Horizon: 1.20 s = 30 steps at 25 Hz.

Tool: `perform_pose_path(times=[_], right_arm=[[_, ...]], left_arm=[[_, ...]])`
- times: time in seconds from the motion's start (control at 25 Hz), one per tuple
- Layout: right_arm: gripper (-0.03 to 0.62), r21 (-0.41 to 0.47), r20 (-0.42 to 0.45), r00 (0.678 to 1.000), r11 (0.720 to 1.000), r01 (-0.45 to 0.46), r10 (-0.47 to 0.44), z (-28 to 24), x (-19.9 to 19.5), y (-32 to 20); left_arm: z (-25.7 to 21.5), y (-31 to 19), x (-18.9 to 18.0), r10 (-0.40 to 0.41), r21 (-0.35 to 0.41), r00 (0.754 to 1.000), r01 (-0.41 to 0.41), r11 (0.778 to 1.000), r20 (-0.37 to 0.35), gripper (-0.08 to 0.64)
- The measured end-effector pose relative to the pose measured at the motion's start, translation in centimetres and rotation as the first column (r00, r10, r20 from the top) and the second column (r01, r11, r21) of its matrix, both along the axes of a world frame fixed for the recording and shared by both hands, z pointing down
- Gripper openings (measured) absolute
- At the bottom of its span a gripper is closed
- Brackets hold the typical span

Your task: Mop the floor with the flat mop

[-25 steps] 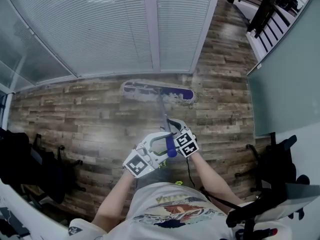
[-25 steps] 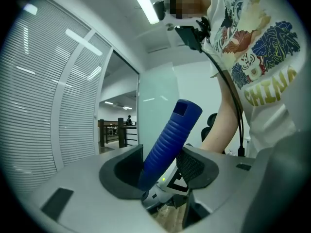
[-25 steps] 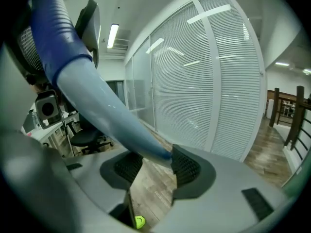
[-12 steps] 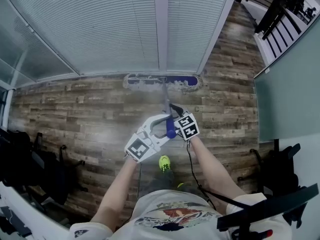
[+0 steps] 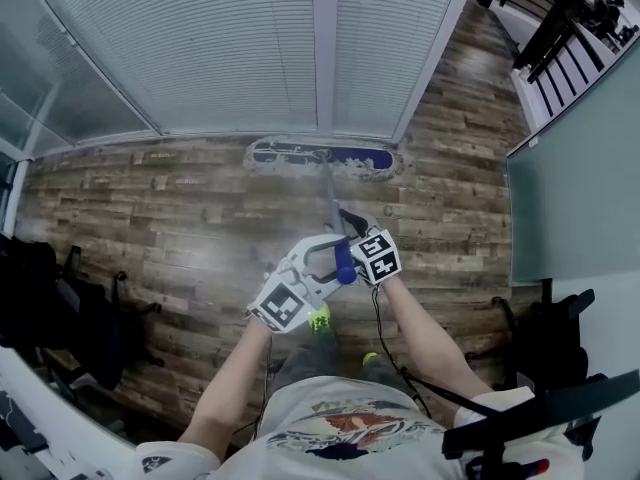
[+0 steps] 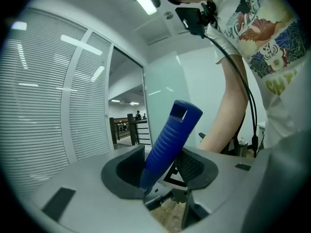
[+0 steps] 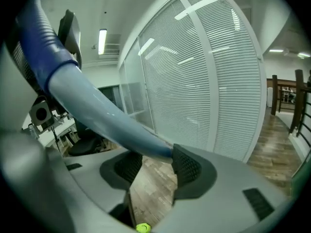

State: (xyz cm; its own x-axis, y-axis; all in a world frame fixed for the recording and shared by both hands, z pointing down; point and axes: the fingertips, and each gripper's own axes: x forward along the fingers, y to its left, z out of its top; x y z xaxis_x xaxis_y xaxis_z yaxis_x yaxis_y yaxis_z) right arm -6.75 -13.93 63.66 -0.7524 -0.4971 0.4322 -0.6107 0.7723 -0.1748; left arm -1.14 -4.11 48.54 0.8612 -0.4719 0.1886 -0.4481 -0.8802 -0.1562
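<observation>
Left tongs (image 6: 163, 174) have just been closing a little, and the ribbed blue grip (image 6: 170, 140) at the top of the mop handle stands between their pads, clamped there and leaning up and to the right in the left gripper view. Right tongs (image 7: 154, 166) hold the pale shaft (image 7: 97, 106) lower down: it runs in from the upper left and presses on the right-hand pad, though its contact with the other pad is harder to make out. Seen from the head view, both tools sit close together in front of the person's chest, the right one further down the handle, toward the floor. From there the shaft slopes away to the flat mop head (image 5: 320, 156), which lies flat on the wood-plank floor (image 5: 170, 218), crosswise to the person, right at the foot of the glass wall with blinds (image 5: 200, 48). Judging by this, the mopping is under way and the head is at the far end of a stroke, as close to the wall as it can get. No clear wet trail shows on the planks, so how much has been covered cannot be told. Floor stretches well to either side of the head, toward the dark chairs (image 5: 60, 318) at the left and the corridor at the upper right, and those stretches probably remain to be mopped.
</observation>
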Motion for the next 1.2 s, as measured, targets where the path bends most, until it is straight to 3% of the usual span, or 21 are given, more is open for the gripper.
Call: perform_pose_path(times=[0.2,0.4,0.52,0.76,0.96,1.2], right_arm=[[0.193,0.002,0.035,0.994,0.995,0.099,-0.099,-0.8,3.9,8.3],[0.199,-0.004,0.048,0.976,0.978,0.211,-0.210,-1.5,7.5,19.5],[0.201,-0.017,0.082,0.964,0.966,0.257,-0.254,-1.8,11.1,26.2],[0.202,-0.053,0.076,0.935,0.935,0.350,-0.345,-2.5,16.5,36.9],[0.206,-0.058,0.106,0.923,0.925,0.376,-0.369,-3.1,17.7,40.8],[0.206,-0.042,0.048,0.904,0.904,0.426,-0.424,-1.8,17.0,40.0]], left_arm=[[-0.8,7.7,4.6,-0.093,-0.023,0.996,0.093,0.995,-0.001,0.196],[-1.9,18.2,9.0,-0.205,-0.063,0.979,0.204,0.977,-0.018,0.196],[-2.2,24.2,13.2,-0.233,-0.047,0.972,0.234,0.971,0.021,0.196],[-2.8,34.0,19.8,-0.211,-0.103,0.974,0.219,0.970,0.081,0.198],[-3.6,37.3,21.2,-0.223,-0.096,0.973,0.228,0.969,0.057,0.198],[-2.7,36.5,20.7,-0.245,-0.045,0.969,0.245,0.968,0.007,0.198]])
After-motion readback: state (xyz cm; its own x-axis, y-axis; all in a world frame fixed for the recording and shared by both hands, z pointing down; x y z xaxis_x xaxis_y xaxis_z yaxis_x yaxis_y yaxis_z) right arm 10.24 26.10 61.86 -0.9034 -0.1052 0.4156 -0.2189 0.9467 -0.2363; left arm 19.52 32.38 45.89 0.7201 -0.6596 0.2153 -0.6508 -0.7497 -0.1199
